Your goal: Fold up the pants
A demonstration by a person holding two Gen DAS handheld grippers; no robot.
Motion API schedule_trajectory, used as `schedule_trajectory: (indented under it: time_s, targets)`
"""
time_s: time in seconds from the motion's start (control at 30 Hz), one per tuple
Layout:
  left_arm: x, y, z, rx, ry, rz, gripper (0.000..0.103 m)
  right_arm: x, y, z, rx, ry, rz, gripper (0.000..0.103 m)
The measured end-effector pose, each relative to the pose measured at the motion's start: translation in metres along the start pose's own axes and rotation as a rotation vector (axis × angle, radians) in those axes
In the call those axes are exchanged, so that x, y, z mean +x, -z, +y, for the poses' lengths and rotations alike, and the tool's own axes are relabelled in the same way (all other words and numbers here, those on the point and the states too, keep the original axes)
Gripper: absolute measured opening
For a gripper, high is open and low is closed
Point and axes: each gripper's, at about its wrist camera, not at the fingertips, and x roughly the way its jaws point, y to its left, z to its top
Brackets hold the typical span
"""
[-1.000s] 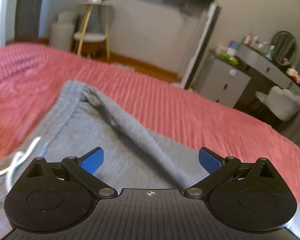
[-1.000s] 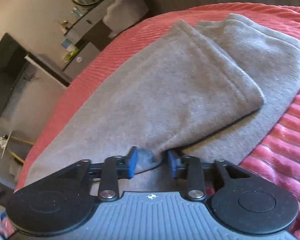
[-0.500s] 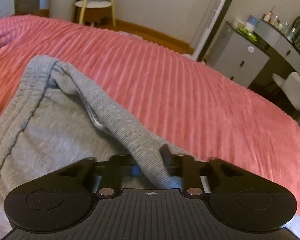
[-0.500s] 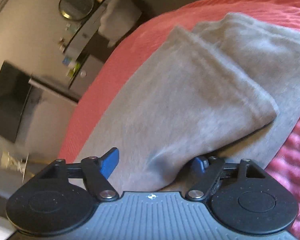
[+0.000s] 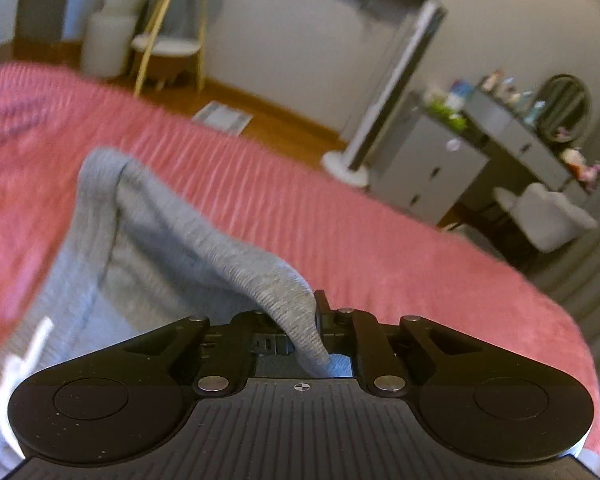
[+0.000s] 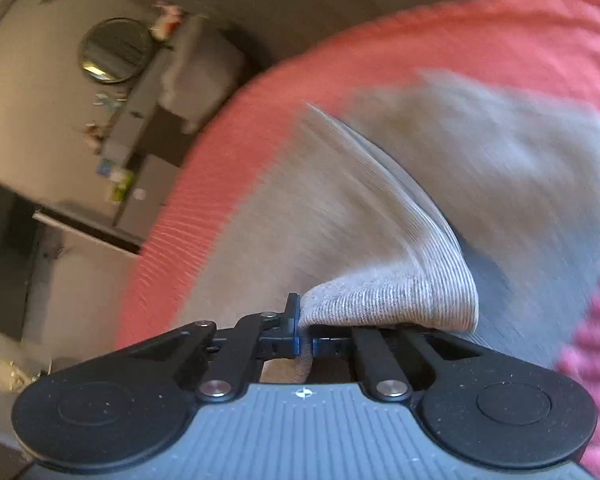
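Coral ribbed bedspread [image 5: 380, 240] covers the bed, with a vanity desk [image 5: 512, 140] and round mirror [image 6: 116, 50] beyond. Grey sweatpants [image 5: 160, 248] lie across it. Both jaw pairs have just been closing: the left gripper [image 5: 310, 320] is clenched on a raised fold of the waistband side, the right gripper [image 6: 302, 326] pinching a ribbed edge of the pants, lifted off the bed.

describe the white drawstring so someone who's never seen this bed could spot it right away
Start at the red ribbed bedspread that fills the left wrist view, then find the grey sweatpants lying on it. The white drawstring is at the far lower left of that view, on the grey cloth. It is the only thin white cord there; everything around it is grey knit or red.
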Motion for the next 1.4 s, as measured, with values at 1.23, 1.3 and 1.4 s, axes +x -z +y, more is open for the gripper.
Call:
schedule_trajectory:
  time_s: [1.23, 1.3, 1.4]
  targets:
    - [-0.106, 0.184, 0.092, -0.167, -0.151, 0.098, 0.040, -0.041, -0.020, -0.103, 0.002, 0.044, 0.024, 0.006]
    - [-0.109, 0.183, 0.089, -0.135, -0.151, 0.085, 0.038, -0.046, -0.021, -0.089, -0.054, 0.059, -0.015, 0.006]
    - [-0.114, 0.179, 0.089, -0.113, -0.225, 0.072, 0.051, -0.070, -0.020, -0.078, -0.089, -0.001, -0.105, 0.006]
